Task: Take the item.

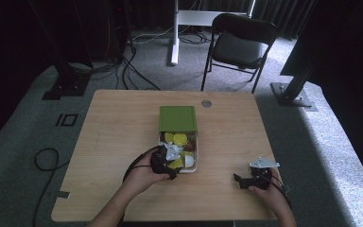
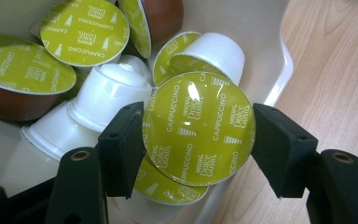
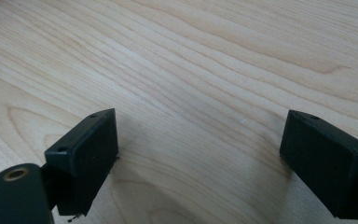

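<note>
Gripping capsule [image 2: 198,128] — left tool [image 2: 198,140]

A rectangular light-wood table [image 1: 118,142] with rounded corners and a small round grey grommet [image 1: 206,103] near its far edge stands on grey speckled carpet [image 1: 23,142]. Beyond the table's far right corner a black folding metal chair [image 1: 238,45] faces the table, beside a white metal stand leg [image 1: 175,33] and black cables [image 1: 123,66] trailing over the floor. Dark curtains [image 1: 274,12] close the back, black frame posts [image 1: 66,71] stand at either side, and daylight brightens the carpet on the right.
</note>
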